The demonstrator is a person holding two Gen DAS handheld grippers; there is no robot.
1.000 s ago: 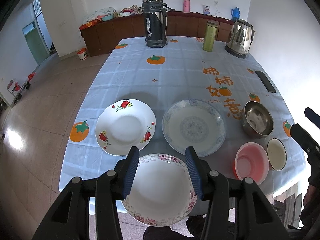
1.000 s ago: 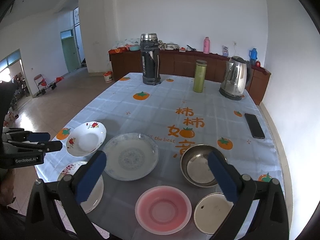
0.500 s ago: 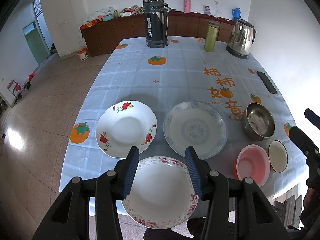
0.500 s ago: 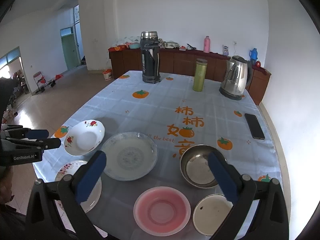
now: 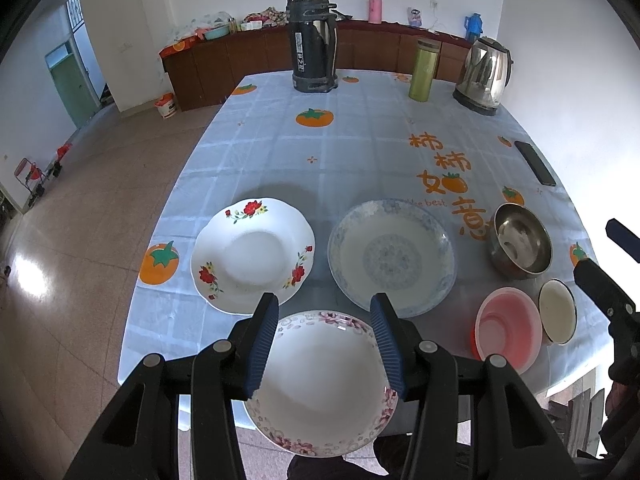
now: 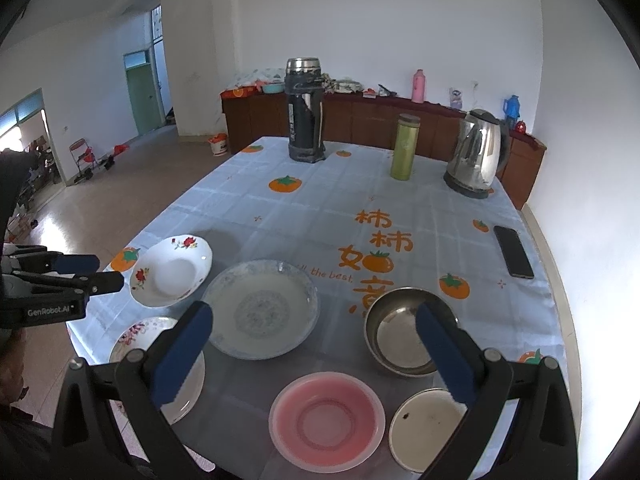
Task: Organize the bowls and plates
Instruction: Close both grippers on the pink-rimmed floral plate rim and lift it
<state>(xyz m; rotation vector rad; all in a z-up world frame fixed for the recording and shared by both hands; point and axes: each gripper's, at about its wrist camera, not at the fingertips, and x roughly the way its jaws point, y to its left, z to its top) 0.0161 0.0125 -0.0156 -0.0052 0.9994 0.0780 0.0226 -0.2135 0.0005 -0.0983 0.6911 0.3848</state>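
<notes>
While both tilt down over the table (image 5: 360, 152), left claw (image 5: 324, 344) and right claw (image 6: 316, 356) gape empty.

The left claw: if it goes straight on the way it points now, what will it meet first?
Most likely the pink-flowered plate at the near table edge. The left claw hangs open above it, tilted down at it, touching nothing. Depth is unclear, so this is a guess.

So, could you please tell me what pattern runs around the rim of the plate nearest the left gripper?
Pink and maroon flowers on the white plate, clearest in the left wrist view.
</notes>
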